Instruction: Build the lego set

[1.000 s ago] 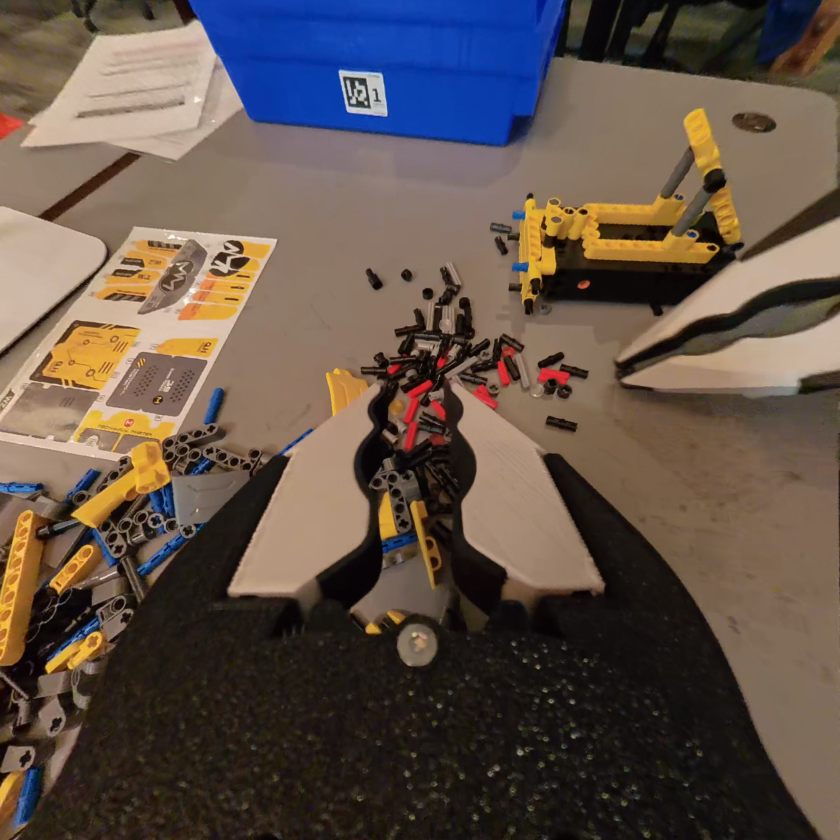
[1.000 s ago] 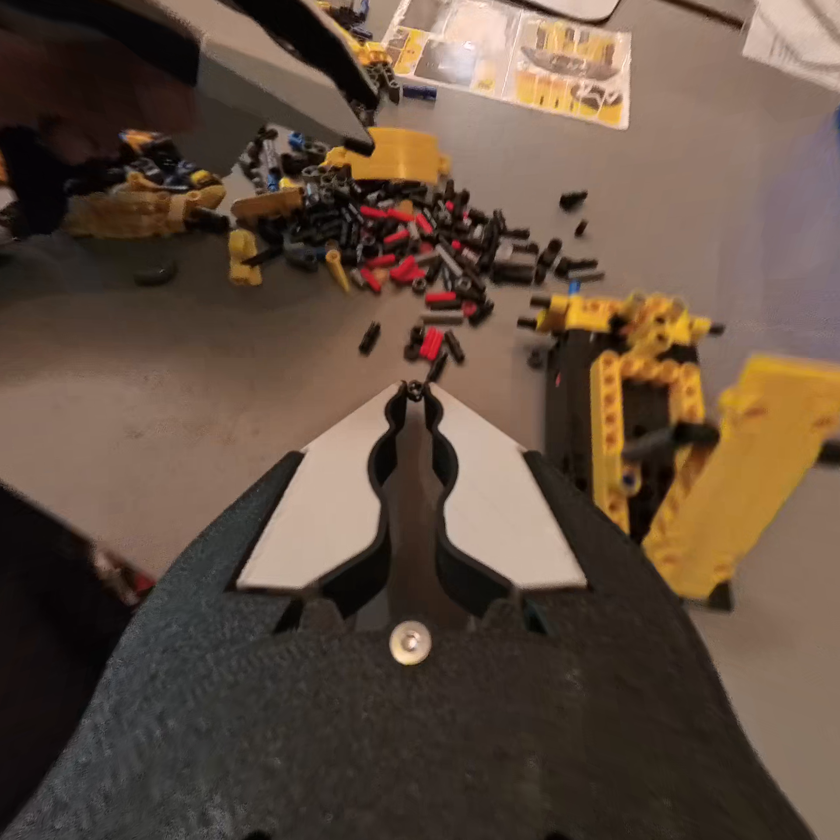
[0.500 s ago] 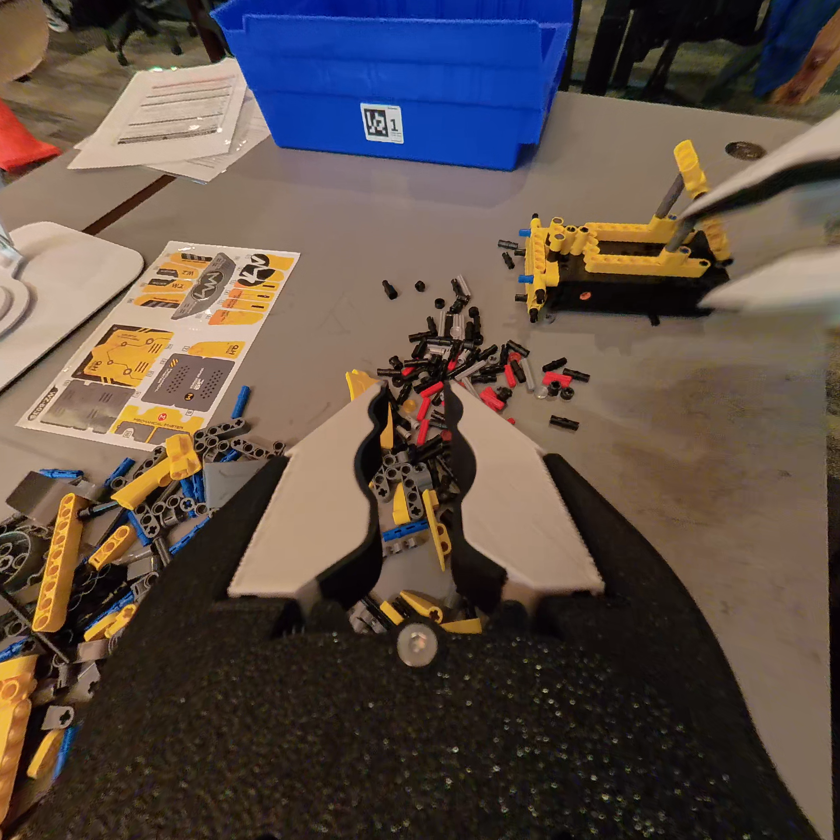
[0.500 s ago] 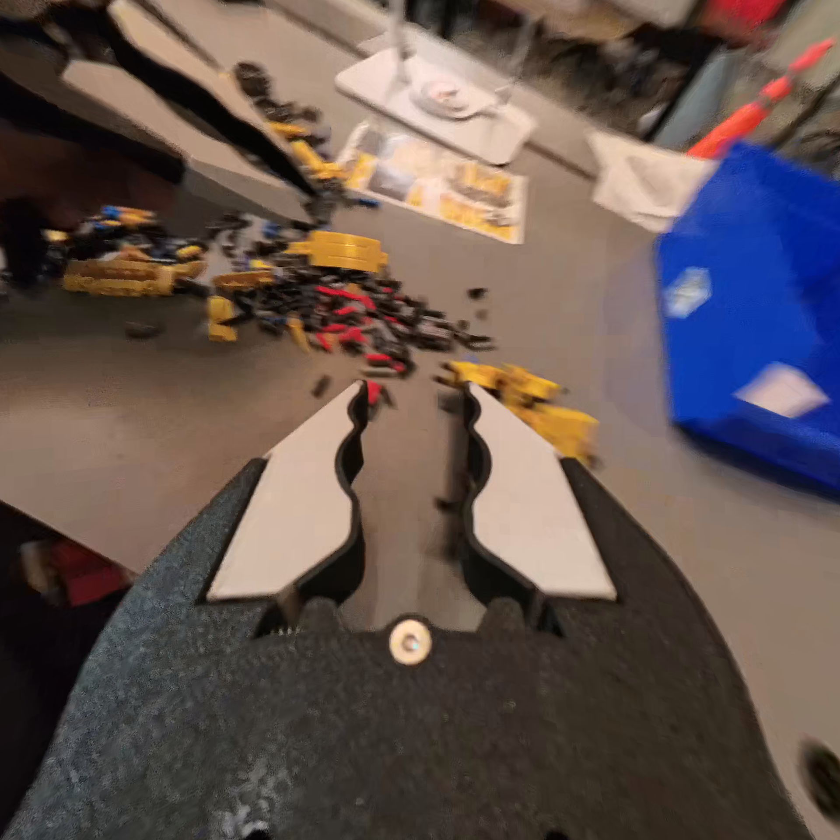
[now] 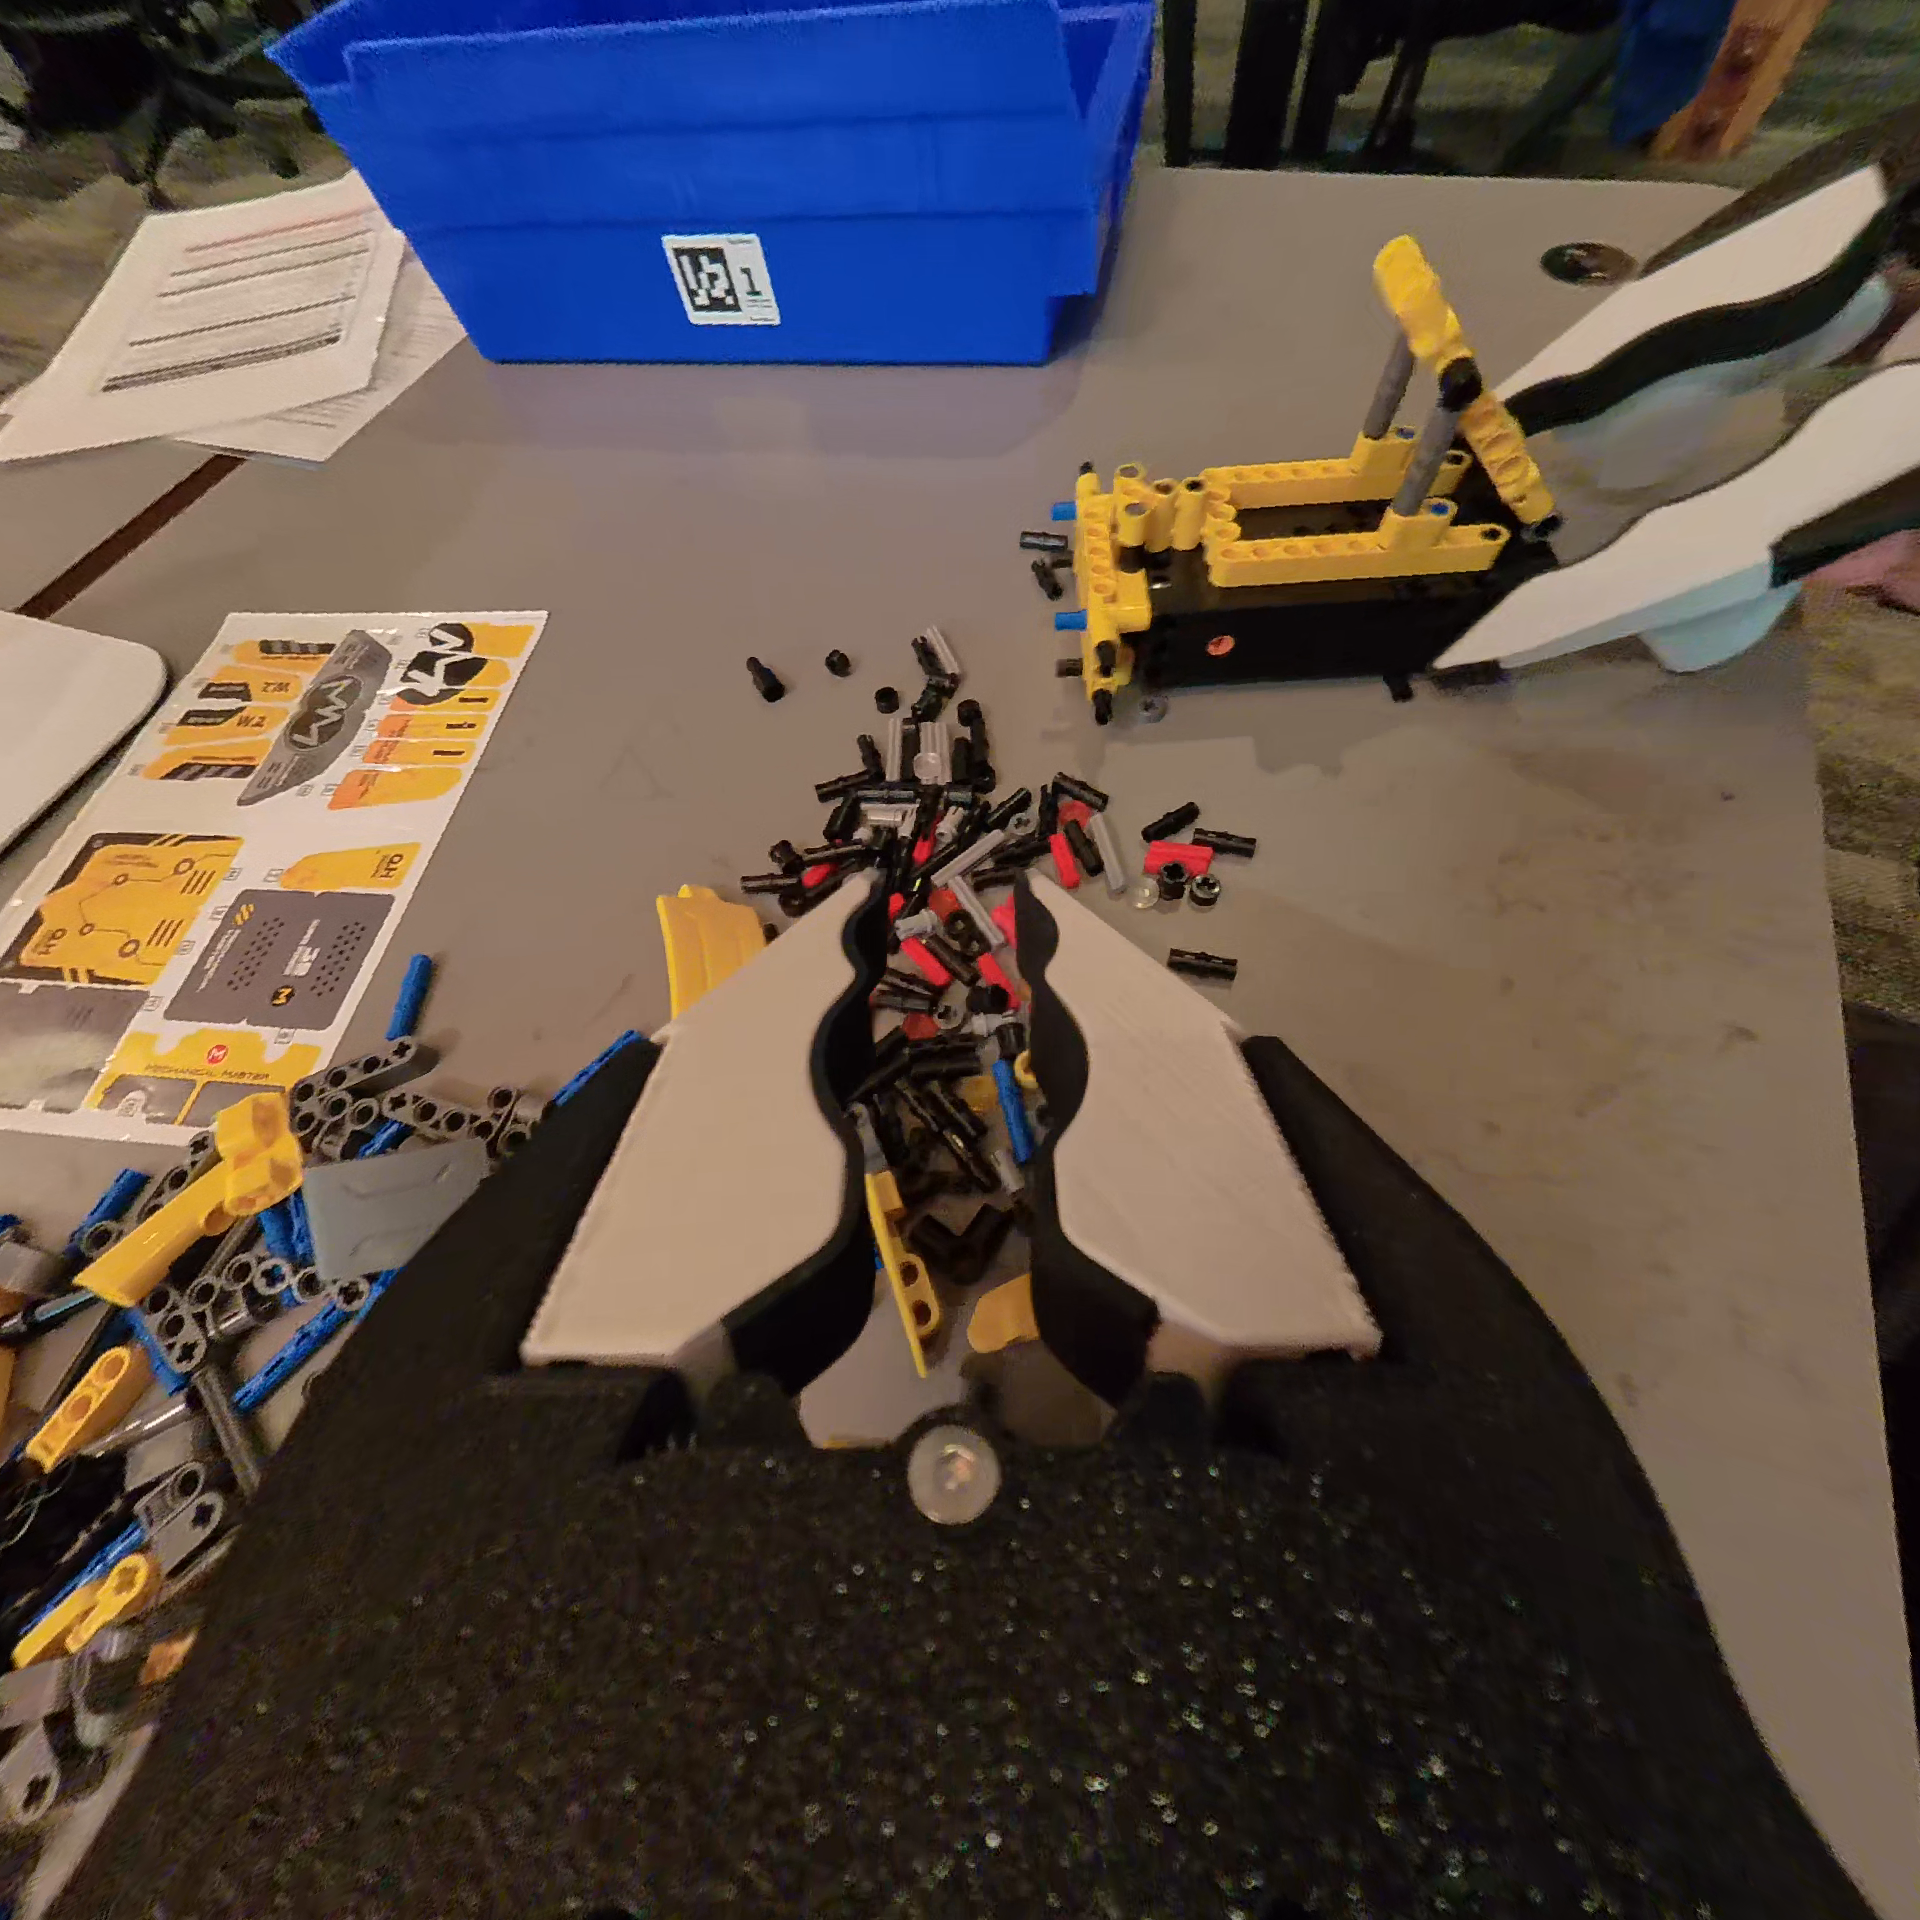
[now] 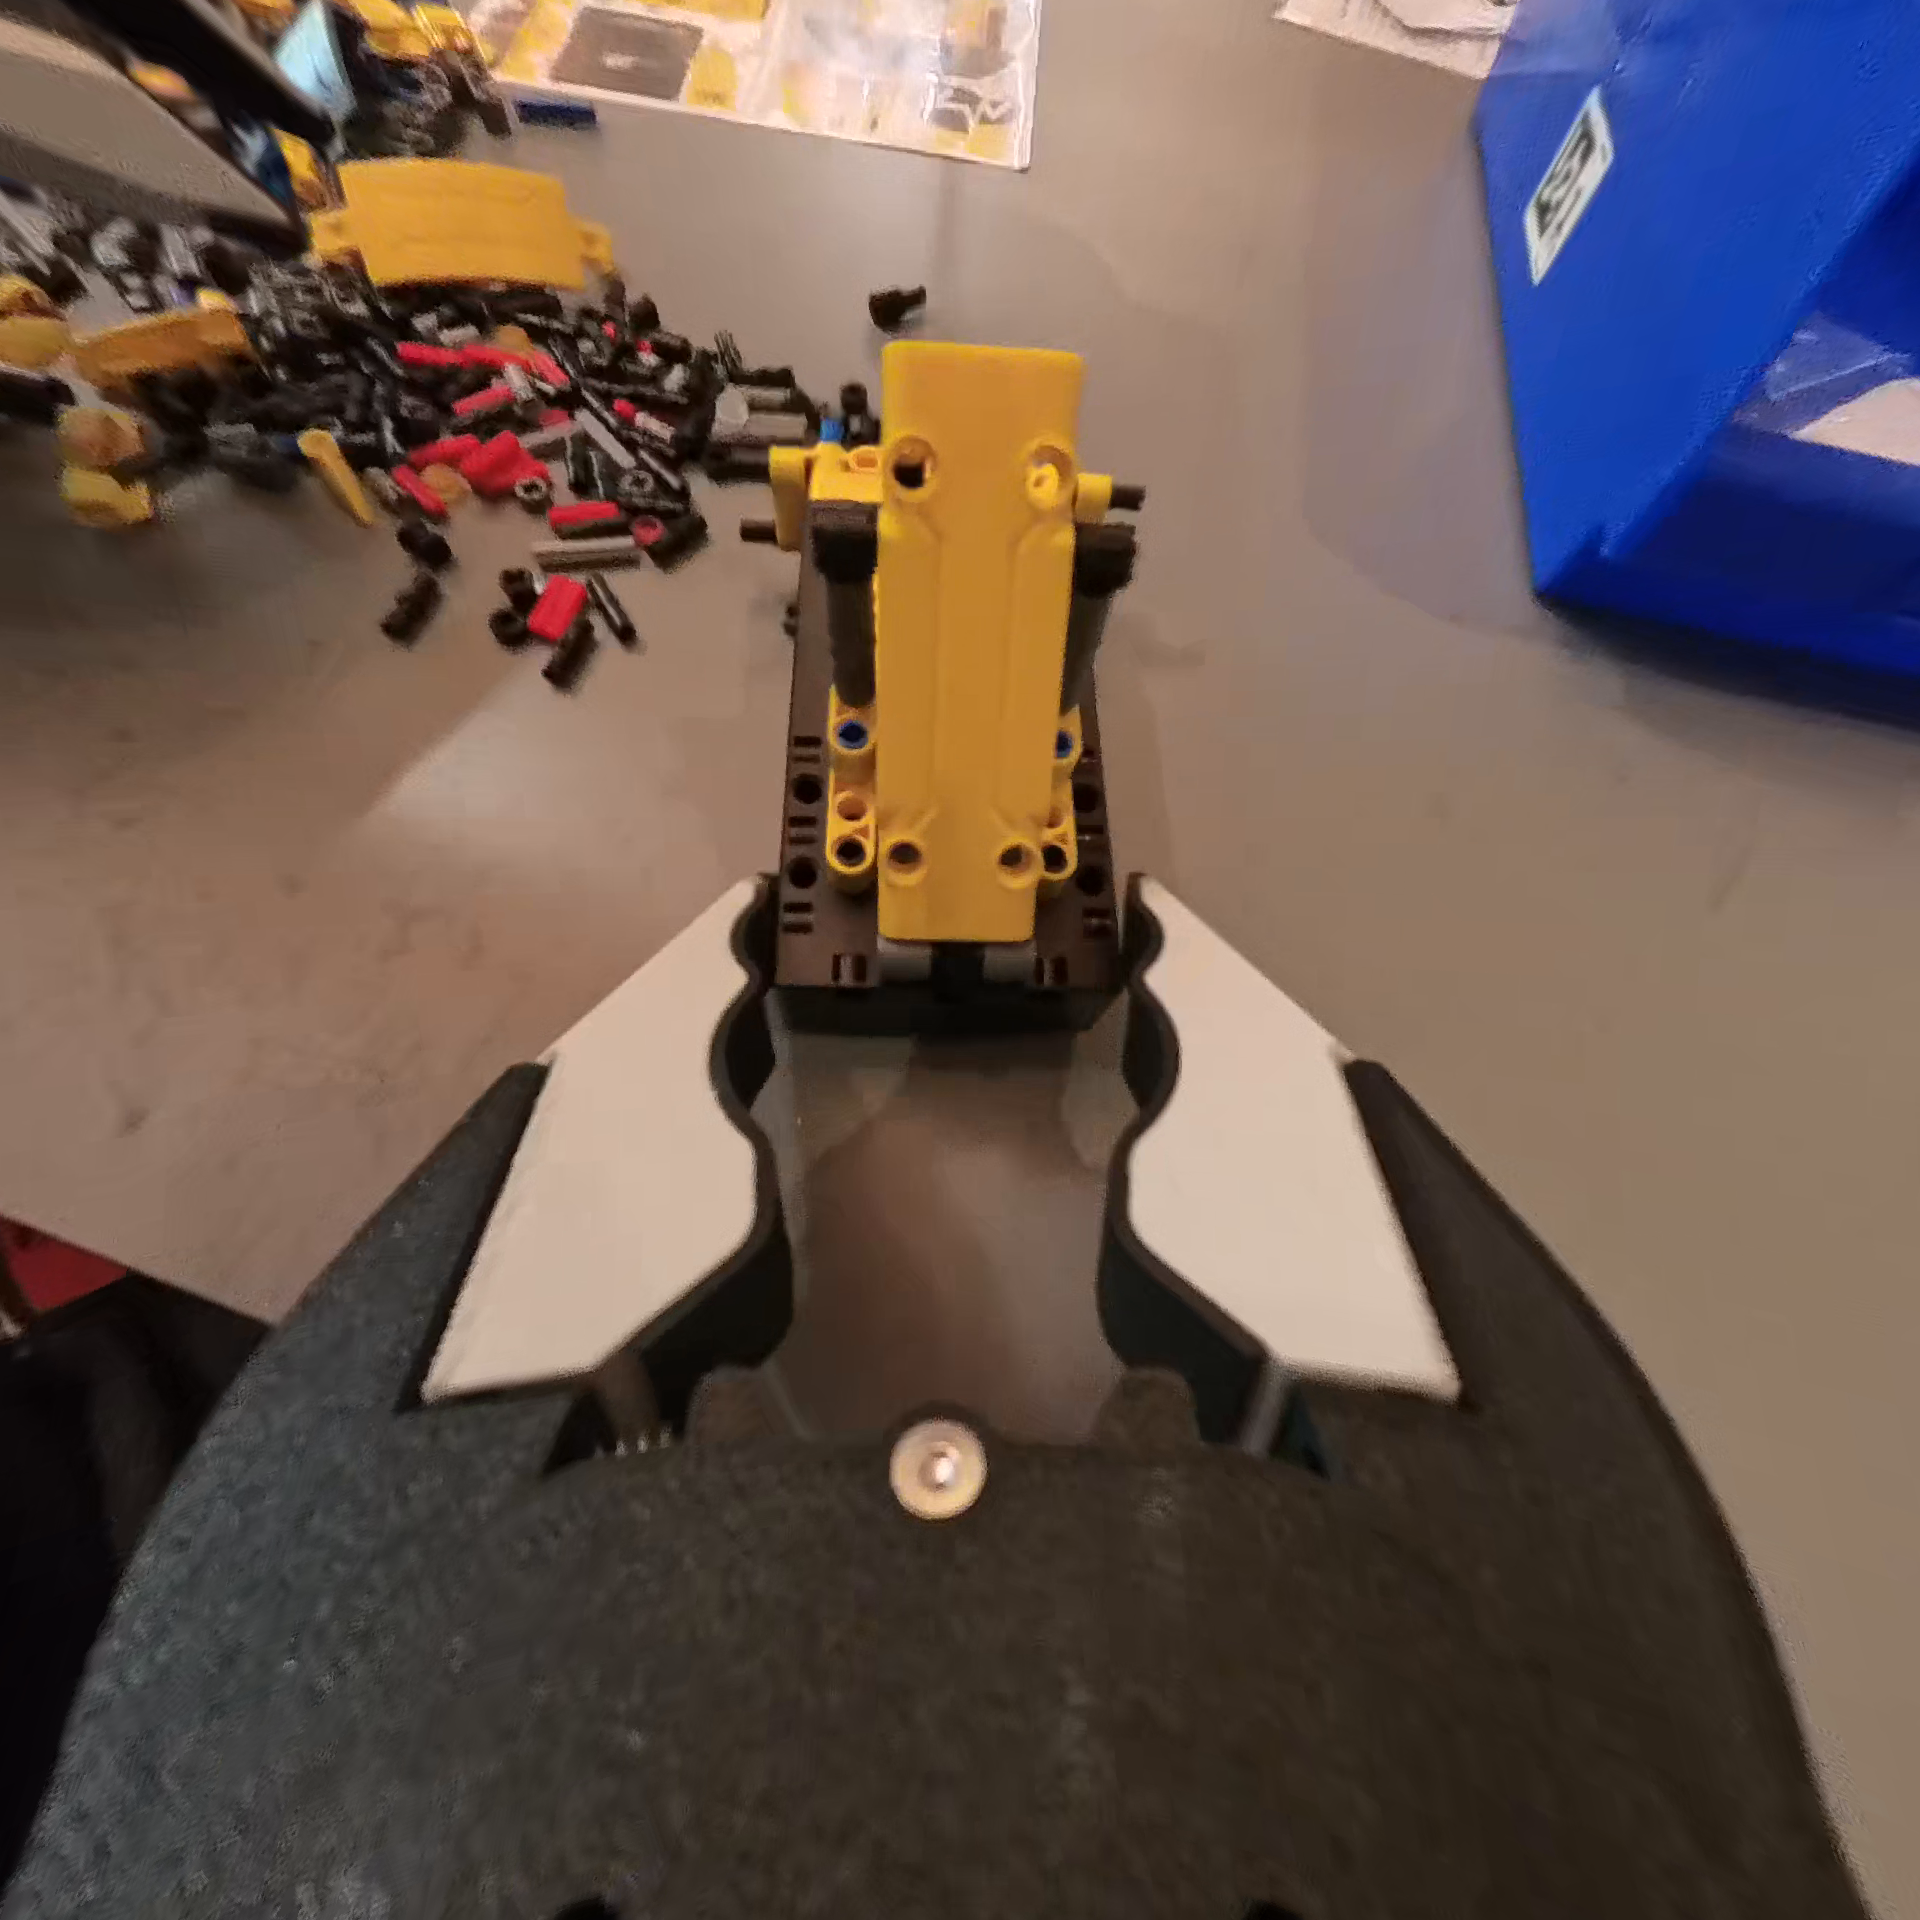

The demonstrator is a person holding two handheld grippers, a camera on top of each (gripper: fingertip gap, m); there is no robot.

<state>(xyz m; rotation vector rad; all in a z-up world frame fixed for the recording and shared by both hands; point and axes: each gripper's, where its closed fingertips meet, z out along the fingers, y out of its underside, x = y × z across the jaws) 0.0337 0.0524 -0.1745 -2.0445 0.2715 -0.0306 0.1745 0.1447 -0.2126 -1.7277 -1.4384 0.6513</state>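
Observation:
A yellow and black brick model stands on the grey table at the right; it also shows in the right wrist view. My right gripper is open, with its fingertips either side of the near end of the model's black base; I cannot tell whether they touch it. It shows in the left wrist view at the model's right end. My left gripper is open with a narrow gap and holds nothing. It hovers over a pile of small black, red and grey pins, also seen in the right wrist view.
A blue bin stands at the back, also in the right wrist view. A sticker sheet and papers lie at the left. Loose yellow, grey and blue beams are heaped at the near left. A yellow curved panel lies by the pins.
My right gripper went from shut to open and swung from the pin pile to the end of the model. My left gripper stayed over the pins, shifting only slightly.

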